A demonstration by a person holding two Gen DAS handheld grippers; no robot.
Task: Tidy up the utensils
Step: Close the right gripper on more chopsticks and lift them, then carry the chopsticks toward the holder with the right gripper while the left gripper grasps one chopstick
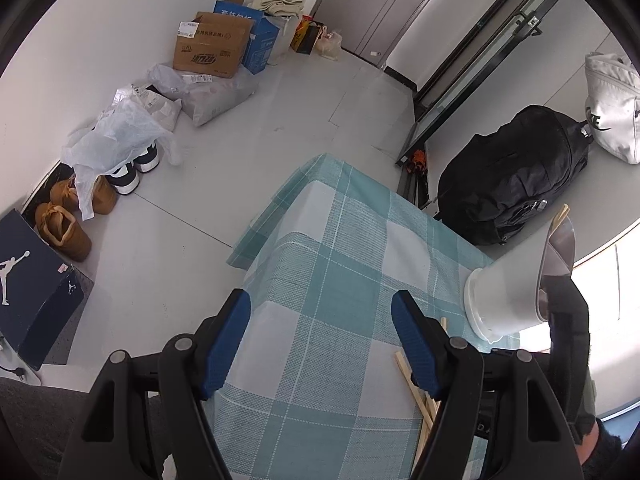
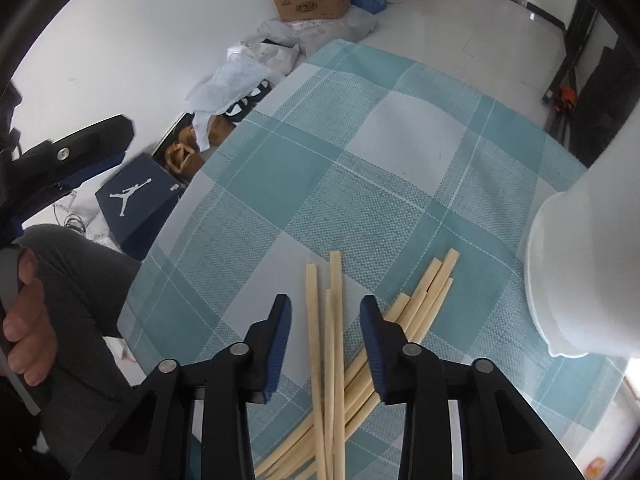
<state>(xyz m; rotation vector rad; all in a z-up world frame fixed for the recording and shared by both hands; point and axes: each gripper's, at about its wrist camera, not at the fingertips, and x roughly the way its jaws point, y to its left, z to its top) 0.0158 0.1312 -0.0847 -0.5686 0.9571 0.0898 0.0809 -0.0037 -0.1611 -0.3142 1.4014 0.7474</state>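
Several pale wooden chopsticks [image 2: 334, 344] lie in a loose pile on the teal checked tablecloth [image 2: 360, 168]. My right gripper [image 2: 325, 312] is open, its blue pads either side of the pile's top sticks, just above them. A white utensil holder [image 2: 580, 272] stands at the right; in the left wrist view the holder [image 1: 504, 296] shows one chopstick [image 1: 560, 216] sticking out. My left gripper [image 1: 320, 308] is open and empty above the table's left part. A few chopstick ends [image 1: 416, 384] show beside its right finger.
The cloth-covered table [image 1: 320, 240] ends at its far corner. On the floor to the left are shoes [image 1: 64, 224], a dark shoebox [image 1: 32, 280], plastic bags and cardboard boxes [image 1: 212, 44]. A black backpack [image 1: 516, 176] and white bag [image 1: 612, 108] lie at the right.
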